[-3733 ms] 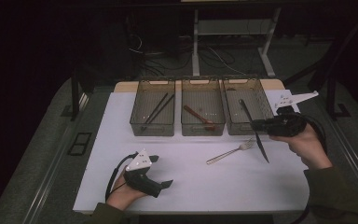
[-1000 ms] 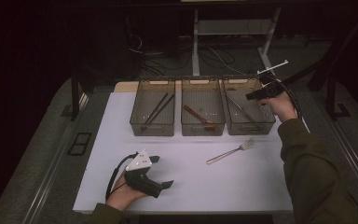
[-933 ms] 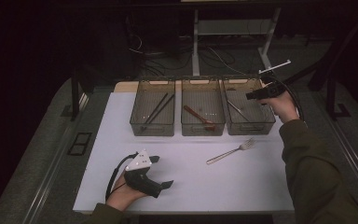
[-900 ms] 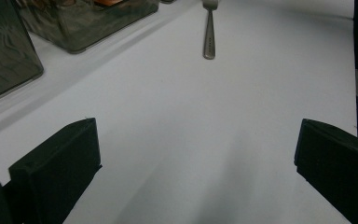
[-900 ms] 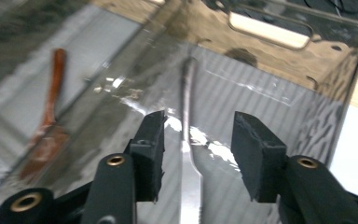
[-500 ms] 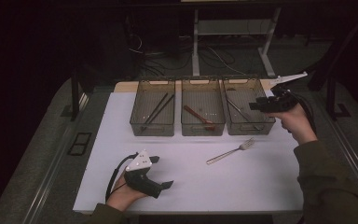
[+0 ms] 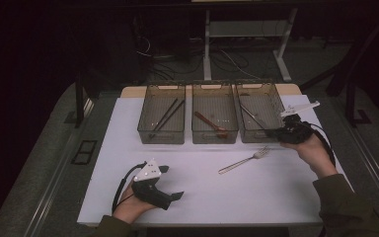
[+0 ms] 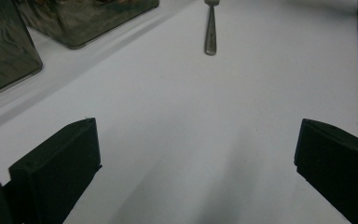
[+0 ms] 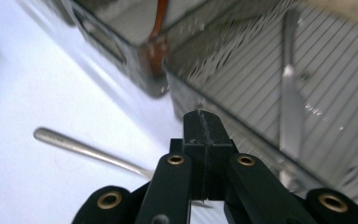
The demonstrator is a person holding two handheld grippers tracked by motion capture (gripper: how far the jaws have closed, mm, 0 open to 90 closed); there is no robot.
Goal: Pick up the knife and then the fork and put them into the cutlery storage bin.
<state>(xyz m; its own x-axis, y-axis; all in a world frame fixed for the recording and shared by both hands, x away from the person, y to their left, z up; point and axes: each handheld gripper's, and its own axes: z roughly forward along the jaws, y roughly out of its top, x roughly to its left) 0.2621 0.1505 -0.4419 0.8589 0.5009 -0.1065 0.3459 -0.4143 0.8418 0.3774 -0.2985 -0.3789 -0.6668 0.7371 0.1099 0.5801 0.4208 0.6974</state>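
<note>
Right gripper clenched empty at the right-hand tray; fork lies loose on the bench.

The right gripper (image 7: 276, 133), jaws pressed together on nothing, sits at that tray's (image 7: 259, 138) near corner, a knife (image 9: 290, 93) lying inside. The fork (image 7: 243, 160) rests on the white bench (image 7: 202, 197), near it. The left gripper (image 7: 172, 192) rests released, jaws wide, at the front-left.
</note>
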